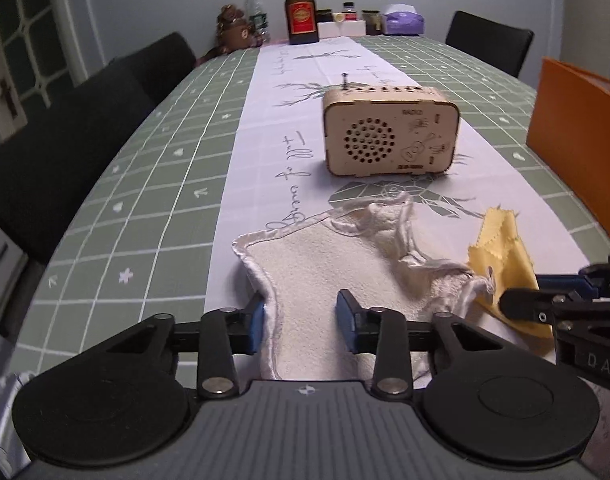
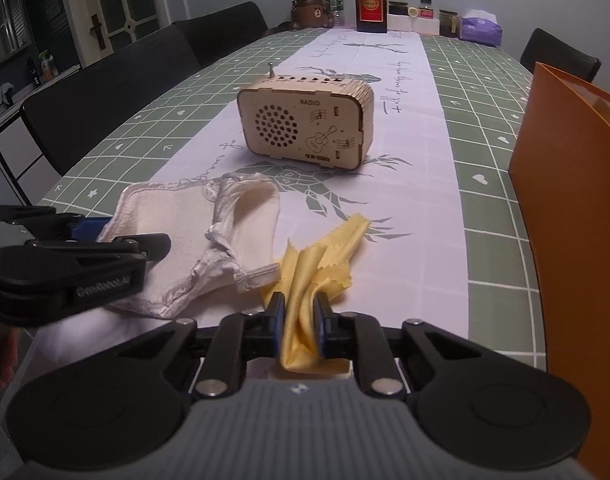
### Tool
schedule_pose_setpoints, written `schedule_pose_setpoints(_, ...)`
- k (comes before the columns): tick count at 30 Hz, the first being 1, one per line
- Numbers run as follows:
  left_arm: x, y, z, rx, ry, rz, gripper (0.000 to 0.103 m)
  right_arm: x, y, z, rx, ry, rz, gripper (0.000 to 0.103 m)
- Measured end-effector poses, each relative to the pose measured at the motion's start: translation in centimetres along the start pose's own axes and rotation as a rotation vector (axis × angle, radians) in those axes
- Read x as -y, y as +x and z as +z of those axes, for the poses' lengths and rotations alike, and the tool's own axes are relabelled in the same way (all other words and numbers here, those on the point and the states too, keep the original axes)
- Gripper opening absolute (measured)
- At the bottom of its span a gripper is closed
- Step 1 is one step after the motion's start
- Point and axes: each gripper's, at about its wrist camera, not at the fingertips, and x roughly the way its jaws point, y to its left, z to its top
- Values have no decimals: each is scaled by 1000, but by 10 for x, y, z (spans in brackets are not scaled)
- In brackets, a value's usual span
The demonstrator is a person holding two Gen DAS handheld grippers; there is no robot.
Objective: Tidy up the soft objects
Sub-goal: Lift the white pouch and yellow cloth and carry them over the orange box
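With the right tool [image 2: 299, 326] clamped on the crumpled yellow cloth [image 2: 325, 256], the half-open left tool [image 1: 301, 322] should pinch the white terry towel [image 1: 329, 264] edge firmly before lifting.

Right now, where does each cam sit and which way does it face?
Left wrist: on the left gripper, facing down the table; its jaws straddle the white towel's edge without pinching it; the right gripper intrudes at right.
Right wrist: on the right gripper, same heading; pads clamp the yellow cloth; the left gripper intrudes at left.
Shared: towel, cloth, wooden radio, brown bottle, orange folder.
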Motion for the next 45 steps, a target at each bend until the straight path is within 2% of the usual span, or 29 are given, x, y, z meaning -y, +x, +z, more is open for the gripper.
schedule_pose_setpoints(2,6,-1,0,9,29,9,28,-1,1,0,0,-2,4,10)
schedule_pose_setpoints(5,9,-2,-1,22,50,29,11,0,1,1,-4,6,15,9)
schedule_pose_setpoints(7,8,-5,0,32,49,34,5,1,1,2,-13,15,25,8)
schedule_pose_setpoints(12,4,-21,3,76,33,31,4,-1,-3,3,-16,14,40,7)
schedule_pose_setpoints(21,4,-59,24,166,25,-13,4,-3,-38,20,59,-52,26,3)
schedule_pose_setpoints(34,15,-119,76,343,61,-134,4,13,-114,55,208,-146,-9,2)
schedule_pose_setpoints(40,35,-143,98,404,100,-207,4,27,-151,69,263,-169,-42,2)
schedule_pose_setpoints(45,60,-161,118,452,127,-303,4,50,-181,81,282,-173,-84,2)
